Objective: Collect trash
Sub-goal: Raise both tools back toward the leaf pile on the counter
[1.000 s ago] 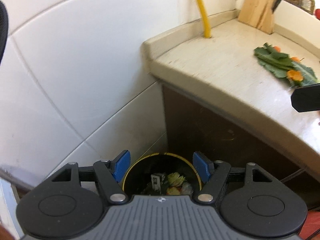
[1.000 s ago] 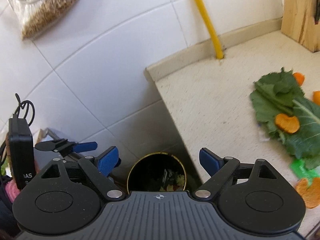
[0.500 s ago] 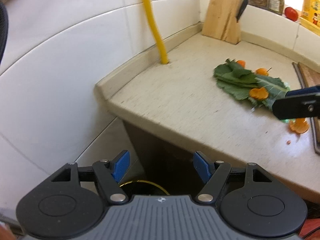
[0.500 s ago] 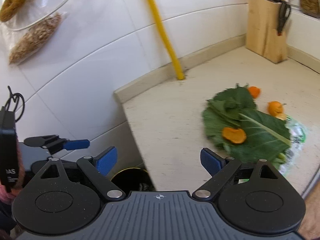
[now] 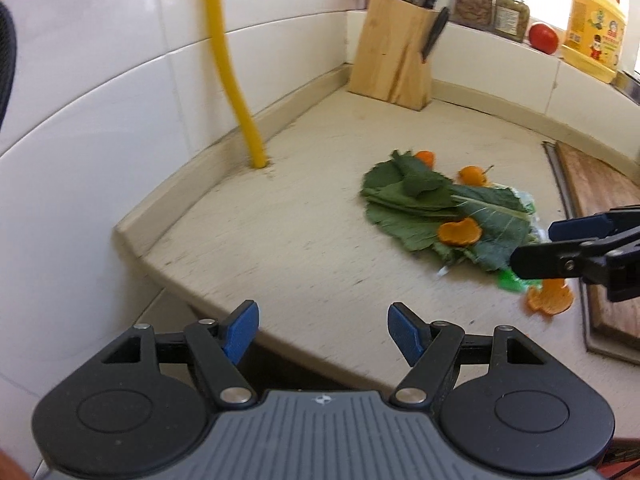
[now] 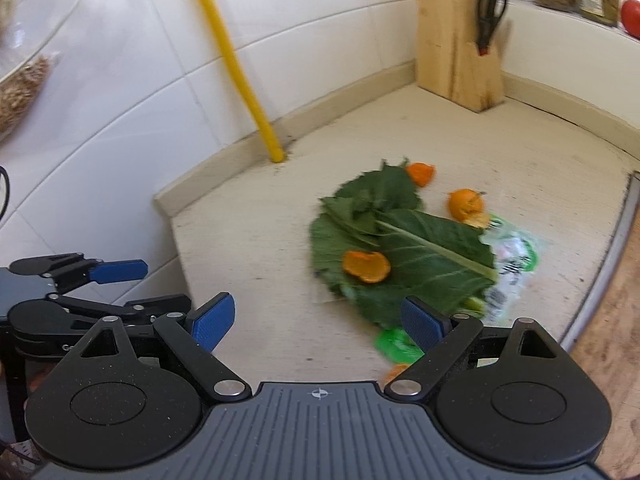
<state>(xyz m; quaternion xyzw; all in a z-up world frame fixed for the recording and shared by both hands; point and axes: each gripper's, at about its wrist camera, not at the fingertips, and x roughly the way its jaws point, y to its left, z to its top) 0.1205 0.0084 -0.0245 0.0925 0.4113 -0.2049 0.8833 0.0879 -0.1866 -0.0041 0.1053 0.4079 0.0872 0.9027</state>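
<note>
Green leaves (image 5: 440, 208) (image 6: 400, 252) lie on the beige counter (image 5: 280, 240) with orange peel pieces (image 5: 459, 232) (image 6: 366, 266) on and around them. A green and white wrapper (image 6: 512, 260) sits at their right edge. My left gripper (image 5: 322, 330) is open and empty over the counter's front edge, short of the pile. My right gripper (image 6: 318, 322) is open and empty just in front of the leaves; it also shows at the right of the left wrist view (image 5: 580, 244). The trash bin is out of sight.
A yellow pipe (image 5: 236, 92) rises from the counter by the white tiled wall. A wooden knife block (image 5: 394, 56) stands in the back corner, with jars (image 5: 494, 10), a tomato and a yellow bottle (image 5: 594, 24) on the ledge. A wooden board (image 5: 600, 208) lies at the right.
Both grippers have risen from over the black bin beside the counter and swung right toward the leaves and peels. The bin has dropped out of view. Both stay open and empty.
</note>
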